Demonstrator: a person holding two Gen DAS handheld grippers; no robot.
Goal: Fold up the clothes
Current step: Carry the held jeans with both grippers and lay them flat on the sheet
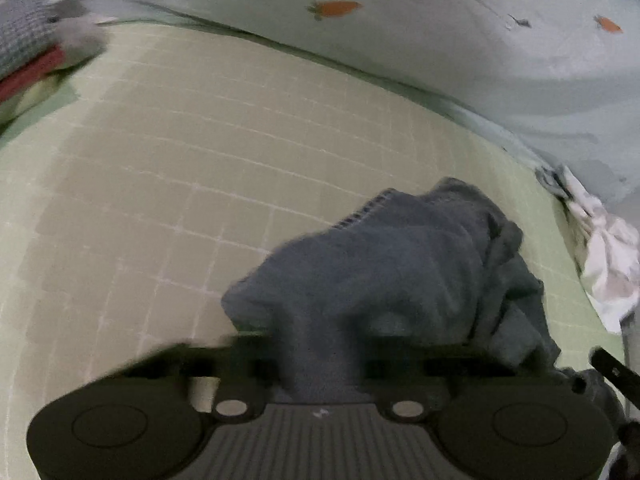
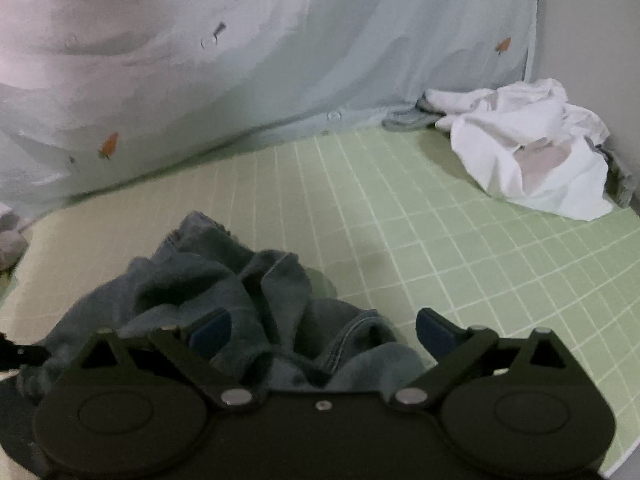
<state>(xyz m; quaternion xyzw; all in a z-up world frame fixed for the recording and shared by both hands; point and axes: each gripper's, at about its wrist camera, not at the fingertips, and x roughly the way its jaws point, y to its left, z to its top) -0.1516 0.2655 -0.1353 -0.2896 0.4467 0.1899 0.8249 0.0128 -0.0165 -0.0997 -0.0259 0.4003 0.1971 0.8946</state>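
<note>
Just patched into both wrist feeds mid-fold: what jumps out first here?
The crumpled blue-grey garment dominates, bunched on the green grid mat right in front of both grippers. The left gripper is shut on a fold of it, while the right gripper is open, its blue pads either side of the cloth. A rumpled white garment lies at the mat's far right corner, against the carrot-print sheet.

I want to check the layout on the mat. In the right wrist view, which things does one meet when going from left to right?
Blue-grey garment bunched at the lower left, then the open right gripper above its right part, then bare green grid mat, then white crumpled cloth at the far right.
</note>
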